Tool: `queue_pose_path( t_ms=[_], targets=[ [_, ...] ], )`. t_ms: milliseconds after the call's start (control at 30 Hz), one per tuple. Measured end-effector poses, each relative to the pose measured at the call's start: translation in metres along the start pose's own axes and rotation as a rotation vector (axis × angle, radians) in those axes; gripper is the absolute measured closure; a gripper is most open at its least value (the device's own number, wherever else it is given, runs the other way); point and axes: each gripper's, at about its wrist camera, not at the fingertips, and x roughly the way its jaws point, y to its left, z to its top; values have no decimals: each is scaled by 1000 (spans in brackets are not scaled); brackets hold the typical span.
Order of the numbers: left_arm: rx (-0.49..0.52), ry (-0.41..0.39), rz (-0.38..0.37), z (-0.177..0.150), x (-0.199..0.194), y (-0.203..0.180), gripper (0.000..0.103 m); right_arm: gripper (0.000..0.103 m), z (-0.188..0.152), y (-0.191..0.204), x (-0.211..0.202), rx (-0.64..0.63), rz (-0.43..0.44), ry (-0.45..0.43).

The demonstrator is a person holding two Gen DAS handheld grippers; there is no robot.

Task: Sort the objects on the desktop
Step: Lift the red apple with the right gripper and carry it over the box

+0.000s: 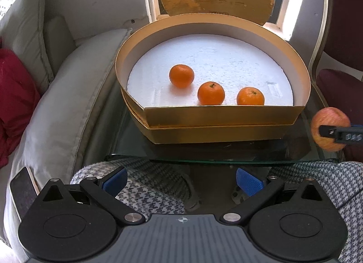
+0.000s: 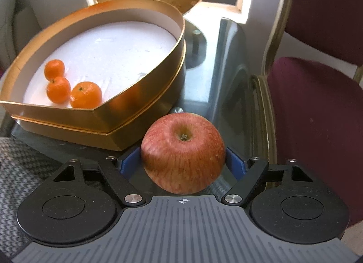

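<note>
**Apple in right gripper, box lies up-left**

Right gripper (image 2: 182, 160) grasps the apple (image 2: 183, 153), blue pads on both flanks, stem up, over the near right corner of the glass table (image 2: 226, 63). Left gripper (image 1: 181, 181) is released and empty, jaws wide, back over the person's lap. The open gold box (image 2: 95, 115) sits forward-left of the apple, its near corner just beside it. Three mandarins (image 2: 86, 95) cluster at the box's near-left; the right and far foam (image 2: 118, 52) is bare. Likely next: lift over the wall, set down right of the mandarins. Chair (image 2: 317, 108) crowds the right side.
</note>
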Motion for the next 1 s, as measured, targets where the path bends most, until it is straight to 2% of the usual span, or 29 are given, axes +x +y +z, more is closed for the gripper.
queue_pose_path(
  t_ms=[100,233,400,500,533,567,600,633,667,767,933,1000],
  targets=[
    [-18,-3,-12,1,1,6,1,22,5,-9,-15,65,-11,-4],
    [-53,-11,-19,4,2,16,1,23,21,-12,-42,117,-17,-52],
    [-87,-26,-18,9,2,29,1,25,50,9,-64,116,19,-130],
    [-112,-19,-11,9,6,38,1,33,68,33,-60,105,63,-164],
    [-121,-13,-3,10,9,41,1,42,74,45,-57,72,57,-188],
    [-129,-7,7,11,12,42,1,59,81,57,-55,33,47,-216],
    [-134,-2,15,13,14,43,1,86,88,66,-51,6,46,-236],
    [-136,-6,13,16,15,43,1,99,98,73,-44,-4,59,-232],
    [-134,-17,4,18,13,44,1,103,110,77,-30,-13,76,-202],
    [-116,-40,1,21,12,44,1,103,130,88,12,-34,62,-107],
    [-139,0,28,20,23,51,1,94,132,98,33,-41,98,-47],
    [-140,6,35,18,25,52,1,89,130,97,34,-37,90,-52]
  ],
)
